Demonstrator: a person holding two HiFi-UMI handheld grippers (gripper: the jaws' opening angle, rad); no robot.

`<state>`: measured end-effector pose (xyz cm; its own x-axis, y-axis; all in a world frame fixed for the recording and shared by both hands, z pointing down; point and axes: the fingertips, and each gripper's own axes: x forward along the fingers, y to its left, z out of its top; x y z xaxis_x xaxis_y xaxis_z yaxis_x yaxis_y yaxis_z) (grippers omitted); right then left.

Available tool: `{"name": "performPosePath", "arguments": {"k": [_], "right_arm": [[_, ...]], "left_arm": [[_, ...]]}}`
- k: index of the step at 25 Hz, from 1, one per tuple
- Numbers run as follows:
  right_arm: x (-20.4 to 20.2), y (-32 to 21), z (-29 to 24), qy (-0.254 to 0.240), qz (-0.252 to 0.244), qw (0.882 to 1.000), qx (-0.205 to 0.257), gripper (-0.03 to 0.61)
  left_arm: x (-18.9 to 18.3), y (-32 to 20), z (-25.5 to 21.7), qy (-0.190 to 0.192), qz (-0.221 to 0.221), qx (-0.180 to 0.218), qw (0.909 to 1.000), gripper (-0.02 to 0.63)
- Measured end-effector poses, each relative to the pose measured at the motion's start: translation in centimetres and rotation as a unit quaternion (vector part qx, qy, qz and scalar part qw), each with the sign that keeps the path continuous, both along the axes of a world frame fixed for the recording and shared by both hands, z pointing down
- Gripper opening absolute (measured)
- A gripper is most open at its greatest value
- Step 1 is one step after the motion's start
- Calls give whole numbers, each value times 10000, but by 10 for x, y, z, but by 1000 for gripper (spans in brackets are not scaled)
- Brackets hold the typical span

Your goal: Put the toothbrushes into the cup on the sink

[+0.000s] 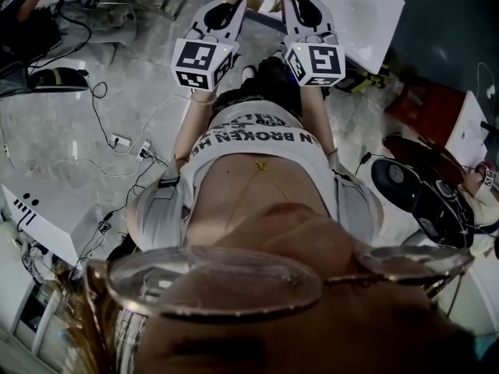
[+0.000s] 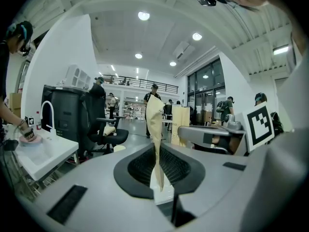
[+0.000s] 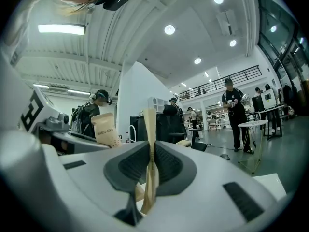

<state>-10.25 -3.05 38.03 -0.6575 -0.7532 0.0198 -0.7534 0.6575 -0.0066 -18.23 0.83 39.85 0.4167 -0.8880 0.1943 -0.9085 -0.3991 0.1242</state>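
Paper in matte tan sleeves both toothbrushes, flat and narrow. The left gripper (image 2: 157,151) clamps its ribbed black pads (image 2: 139,166) nearly together on the left toothbrush (image 2: 154,122), whose long axis runs up the frame's centre, tip uppermost. The right gripper (image 3: 150,166) pinches the right toothbrush (image 3: 149,129) edge-on, likewise up the centre. In the head view both tips point toward the white sink (image 1: 366,10) at the upper right.
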Motion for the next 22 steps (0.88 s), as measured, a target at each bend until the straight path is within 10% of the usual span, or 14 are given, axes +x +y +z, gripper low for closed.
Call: {"name": "performPosePath", "arguments": {"k": [22], "right_arm": [[-2, -89, -13, -125, -302, 9995, -43, 44]], "left_arm": [[0, -90, -11, -89, -184, -125, 9997, 32]]}}
